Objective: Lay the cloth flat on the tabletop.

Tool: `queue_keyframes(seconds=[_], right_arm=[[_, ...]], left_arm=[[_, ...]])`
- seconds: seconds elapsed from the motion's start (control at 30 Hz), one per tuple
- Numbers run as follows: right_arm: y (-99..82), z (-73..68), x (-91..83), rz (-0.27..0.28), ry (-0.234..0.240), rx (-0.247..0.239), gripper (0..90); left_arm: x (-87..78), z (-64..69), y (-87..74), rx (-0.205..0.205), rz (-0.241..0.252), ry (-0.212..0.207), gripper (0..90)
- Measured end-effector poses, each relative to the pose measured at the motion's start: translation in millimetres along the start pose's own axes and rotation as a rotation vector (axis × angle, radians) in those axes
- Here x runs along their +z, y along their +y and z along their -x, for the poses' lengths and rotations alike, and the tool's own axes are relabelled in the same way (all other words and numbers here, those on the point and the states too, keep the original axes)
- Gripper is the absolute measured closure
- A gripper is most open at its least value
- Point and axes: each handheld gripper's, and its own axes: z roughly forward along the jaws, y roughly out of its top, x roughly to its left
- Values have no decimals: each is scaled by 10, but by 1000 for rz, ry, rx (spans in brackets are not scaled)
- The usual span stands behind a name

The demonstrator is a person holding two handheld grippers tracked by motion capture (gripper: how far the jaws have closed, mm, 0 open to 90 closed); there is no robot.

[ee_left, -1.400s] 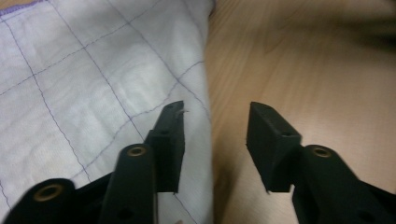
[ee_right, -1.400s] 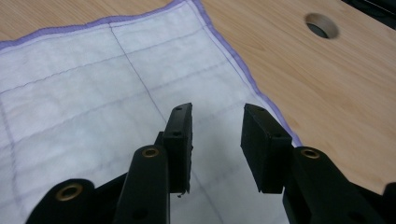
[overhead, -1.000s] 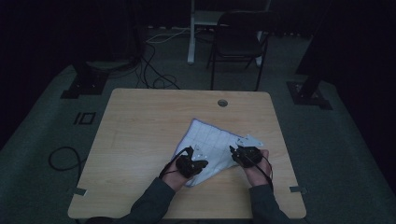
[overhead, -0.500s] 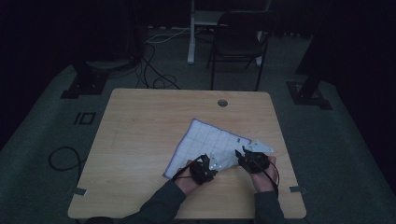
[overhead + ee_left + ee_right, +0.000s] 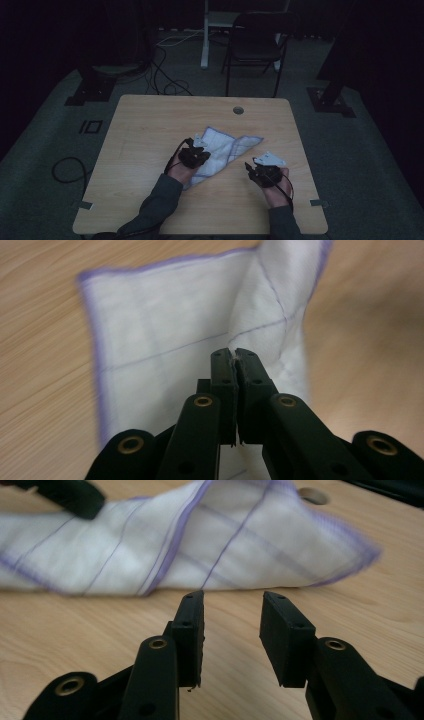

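Note:
A white cloth (image 5: 227, 147) with thin purple lines and a purple hem lies partly folded on the wooden table (image 5: 150, 130). My left gripper (image 5: 197, 152) rests on the cloth's near-left part. In the left gripper view the cloth (image 5: 165, 335) spreads ahead, and the left gripper (image 5: 235, 356) is shut on a raised fold of it. My right gripper (image 5: 262, 170) sits on bare wood to the right of the cloth. It (image 5: 232, 605) is open with nothing between its jaws, just short of the cloth (image 5: 240, 545). The left gripper (image 5: 70, 495) shows as a dark shape at that view's far left.
A round cable hole (image 5: 238, 110) lies in the table beyond the cloth. A dark chair (image 5: 257, 45) stands behind the table, with cables (image 5: 165, 85) on the floor at the back left. Bare wood spreads over the table's left half.
My left gripper has moved away from the person and to the left, pulling the cloth over itself. The cloth's right edge is now off the right gripper, which has hardly moved.

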Motion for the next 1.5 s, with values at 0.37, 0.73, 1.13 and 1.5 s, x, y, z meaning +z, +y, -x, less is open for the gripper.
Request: queue_keyframes(seconds=[0.37,0.73,1.13,1.5], right_arm=[[134,-428,423,-36,95,-88,616],[188,-578,856,-119,185,-78,608],[315,-581,915,-125,231,-51,860],[275,-481,582,-108,200,-57,862]], left_arm=[[-17,-222,-226,-35,-40,86,763],[-159,-332,-517,-11,-86,152,845],[-126,-357,-528,-15,-84,152,874],[101,-374,-328,3,-70,165,875]])
